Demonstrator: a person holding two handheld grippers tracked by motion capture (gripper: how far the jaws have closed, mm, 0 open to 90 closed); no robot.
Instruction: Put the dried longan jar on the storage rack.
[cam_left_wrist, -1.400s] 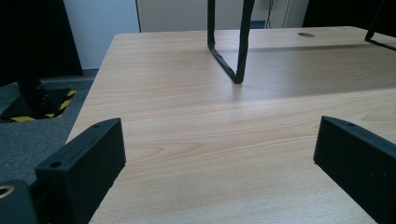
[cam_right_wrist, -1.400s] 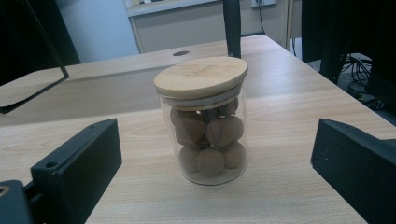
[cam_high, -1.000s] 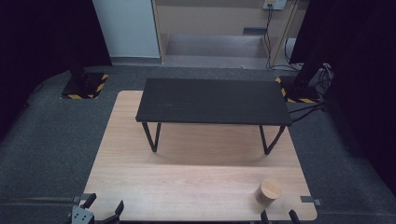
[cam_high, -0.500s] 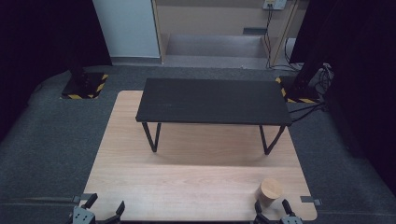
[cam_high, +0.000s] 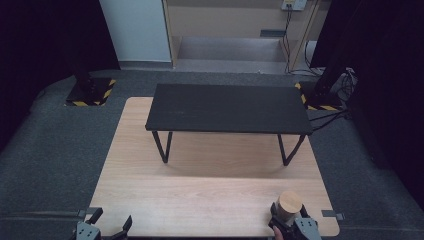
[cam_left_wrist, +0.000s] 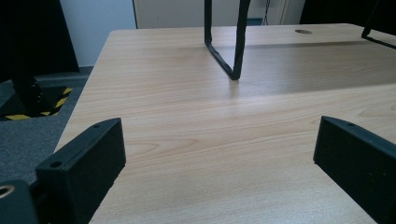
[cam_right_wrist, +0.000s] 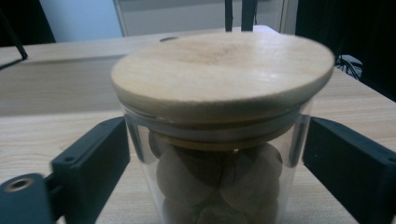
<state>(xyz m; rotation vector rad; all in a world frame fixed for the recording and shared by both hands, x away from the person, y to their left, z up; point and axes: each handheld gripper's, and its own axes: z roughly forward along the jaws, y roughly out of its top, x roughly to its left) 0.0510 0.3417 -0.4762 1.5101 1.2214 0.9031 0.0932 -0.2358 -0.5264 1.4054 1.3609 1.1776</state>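
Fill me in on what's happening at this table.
A person works two handheld tongs at a light wooden table. The right tongs sit open around a glass jar with a wooden lid, a jaw on each side, not visibly clamped. The jar holds brown rounded pieces. The left tongs hang open at the near left edge, holding nothing. A small black table stands farther back.

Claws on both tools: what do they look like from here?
Left claw: two blocky matte-black fingers with small screw holes and slanted tips. Right claw: the same black blocks, a brass-coloured fitting low at the left. From the high view, each claw carries a grey plate on top.
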